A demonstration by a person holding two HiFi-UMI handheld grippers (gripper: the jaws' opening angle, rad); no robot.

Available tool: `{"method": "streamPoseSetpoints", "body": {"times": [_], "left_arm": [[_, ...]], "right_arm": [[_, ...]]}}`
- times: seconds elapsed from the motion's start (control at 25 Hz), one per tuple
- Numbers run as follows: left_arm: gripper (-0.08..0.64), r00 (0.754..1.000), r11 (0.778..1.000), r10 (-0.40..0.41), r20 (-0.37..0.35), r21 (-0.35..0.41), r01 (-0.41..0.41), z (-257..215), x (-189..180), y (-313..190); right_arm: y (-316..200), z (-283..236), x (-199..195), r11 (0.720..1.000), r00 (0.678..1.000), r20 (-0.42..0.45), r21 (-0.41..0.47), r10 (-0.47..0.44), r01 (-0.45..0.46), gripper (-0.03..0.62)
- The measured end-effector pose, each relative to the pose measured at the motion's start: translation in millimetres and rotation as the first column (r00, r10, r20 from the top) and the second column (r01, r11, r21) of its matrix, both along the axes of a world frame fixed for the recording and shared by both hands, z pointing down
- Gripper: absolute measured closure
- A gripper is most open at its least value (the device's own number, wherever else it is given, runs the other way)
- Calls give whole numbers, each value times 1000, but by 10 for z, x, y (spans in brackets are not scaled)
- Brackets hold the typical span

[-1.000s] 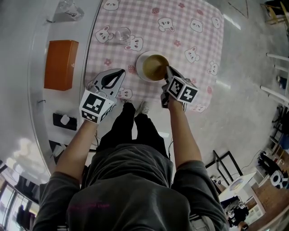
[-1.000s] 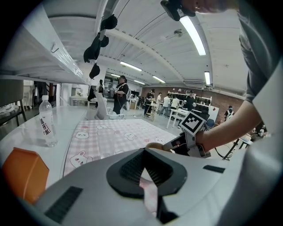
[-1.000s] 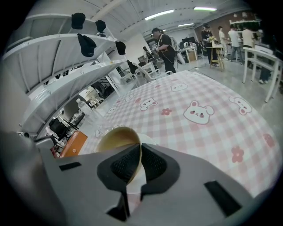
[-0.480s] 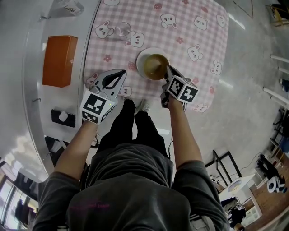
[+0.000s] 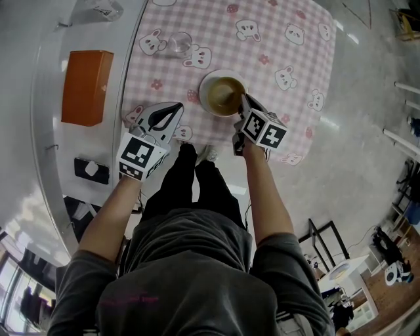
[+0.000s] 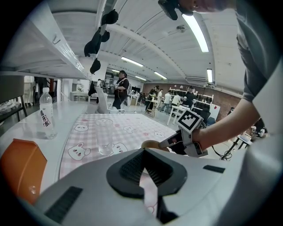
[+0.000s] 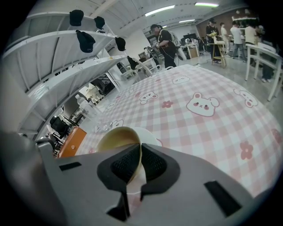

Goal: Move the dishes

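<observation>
The head view has tipped slightly: the orange box [image 5: 86, 87] and glass [image 5: 178, 42] now sit farther up the frame.

Nothing legible anywhere; the characters on the water bottle [image 6: 46, 112] label are too blurred to read.

In the head view the right hand-held gripper [image 5: 244, 100] covers the near rim of the bowl [image 5: 223, 97], and the bowl hides most of the plate [image 5: 204, 86] beneath it. The top edge cuts off the bottle [image 5: 100, 8]. In the left gripper view the left hand-held gripper [image 6: 142, 151] blocks nearly all of the bowl, the orange box [image 6: 17, 167] is cut off at the left, and the bottle's label print is too small to read
</observation>
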State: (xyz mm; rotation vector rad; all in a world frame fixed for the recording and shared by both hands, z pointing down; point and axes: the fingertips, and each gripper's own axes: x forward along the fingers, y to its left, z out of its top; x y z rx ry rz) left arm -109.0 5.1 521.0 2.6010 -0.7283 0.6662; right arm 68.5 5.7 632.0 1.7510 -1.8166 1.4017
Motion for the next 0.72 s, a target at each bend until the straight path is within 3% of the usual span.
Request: {"method": "streamPoseSetpoints", "body": {"times": [0.72], "left_arm": [[560, 1000, 1000, -6, 1, 5, 6, -28, -47, -49]], "right_arm": [[-30, 12, -36, 1000, 999, -31, -13, 9, -9, 572]]}}
